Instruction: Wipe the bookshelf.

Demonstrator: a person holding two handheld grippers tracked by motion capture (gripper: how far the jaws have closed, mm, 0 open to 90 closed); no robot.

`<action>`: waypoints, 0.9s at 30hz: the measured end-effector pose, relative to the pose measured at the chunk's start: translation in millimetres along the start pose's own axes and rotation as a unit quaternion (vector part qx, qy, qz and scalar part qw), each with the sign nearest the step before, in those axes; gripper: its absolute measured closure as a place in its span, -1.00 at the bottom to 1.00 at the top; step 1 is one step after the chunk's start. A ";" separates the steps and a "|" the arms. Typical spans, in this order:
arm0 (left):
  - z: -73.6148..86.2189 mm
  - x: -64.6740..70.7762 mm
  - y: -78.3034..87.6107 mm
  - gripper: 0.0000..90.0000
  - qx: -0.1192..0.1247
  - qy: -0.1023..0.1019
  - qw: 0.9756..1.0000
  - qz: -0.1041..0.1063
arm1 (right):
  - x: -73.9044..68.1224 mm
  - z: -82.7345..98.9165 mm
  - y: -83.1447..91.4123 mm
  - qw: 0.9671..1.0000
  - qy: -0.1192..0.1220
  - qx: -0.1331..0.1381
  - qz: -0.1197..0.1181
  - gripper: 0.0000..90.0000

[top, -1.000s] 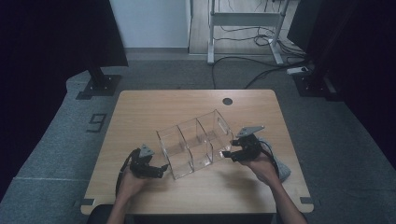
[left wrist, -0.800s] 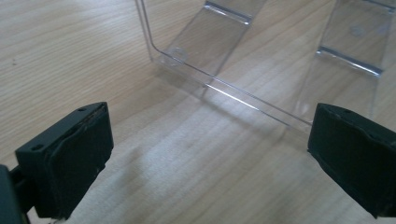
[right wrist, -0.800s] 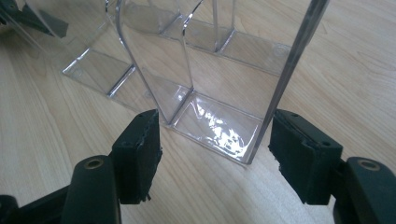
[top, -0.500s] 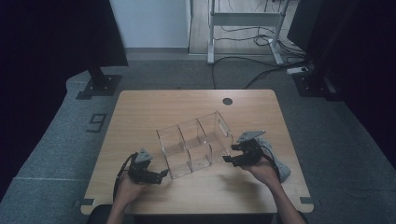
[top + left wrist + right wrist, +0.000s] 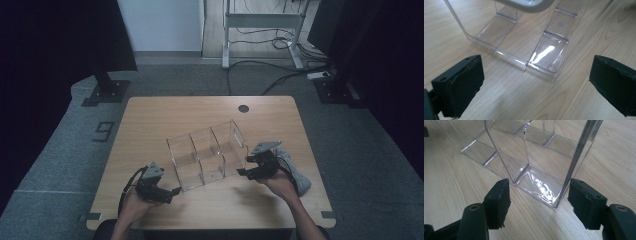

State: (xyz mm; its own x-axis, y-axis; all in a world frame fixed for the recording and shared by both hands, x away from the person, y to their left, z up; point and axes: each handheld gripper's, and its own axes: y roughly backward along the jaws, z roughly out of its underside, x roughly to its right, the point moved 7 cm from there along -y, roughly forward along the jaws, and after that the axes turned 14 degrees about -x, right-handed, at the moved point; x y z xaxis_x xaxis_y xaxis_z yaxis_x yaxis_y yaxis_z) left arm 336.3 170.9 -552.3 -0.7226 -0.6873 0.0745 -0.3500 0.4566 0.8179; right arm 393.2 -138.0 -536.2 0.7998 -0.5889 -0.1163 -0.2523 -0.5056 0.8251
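Note:
A clear plastic organizer (image 5: 207, 152) with several open compartments stands askew in the middle of the wooden table (image 5: 150, 120). My left gripper (image 5: 174, 191) is open just off its near left corner; in the left gripper view the jaws (image 5: 536, 82) gape wide, and the organizer's low front edge (image 5: 546, 53) lies ahead of them. My right gripper (image 5: 242, 166) is open at the organizer's right end. In the right gripper view its jaws (image 5: 539, 197) stand either side of the end compartment's near corner (image 5: 536, 182), and the right pad (image 5: 584, 202) is close beside the tall side wall.
A round cable hole (image 5: 243, 108) sits near the table's far edge. Behind the table are a metal desk frame (image 5: 260, 22) and floor cables (image 5: 280, 75). A dark stand base (image 5: 105, 92) rests on the carpet at the far left.
My left gripper has drawn back slightly from the organizer toward the near edge. The right gripper and the organizer stay about where they were.

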 end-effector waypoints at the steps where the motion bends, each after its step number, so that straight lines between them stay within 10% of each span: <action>1: -0.9 0.5 -0.4 -1.00 0.002 0.001 1.000 -0.001 | -0.5 -0.1 -0.3 1.000 0.000 -0.001 0.000 -0.27; 27: -6.1 -28.8 -4.9 -0.29 -0.031 0.064 0.989 -0.130 | -26.5 -6.0 -12.6 0.998 0.041 -0.031 -0.023 -0.26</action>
State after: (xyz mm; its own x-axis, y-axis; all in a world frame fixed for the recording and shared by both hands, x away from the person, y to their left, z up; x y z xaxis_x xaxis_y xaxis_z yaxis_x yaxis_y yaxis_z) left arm 362.4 185.1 -555.0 -0.5302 -0.8445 -0.0753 -0.4744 0.2218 0.8519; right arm 378.4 -112.3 -540.2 0.8525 -0.5109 -0.1109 -0.1825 -0.4897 0.8526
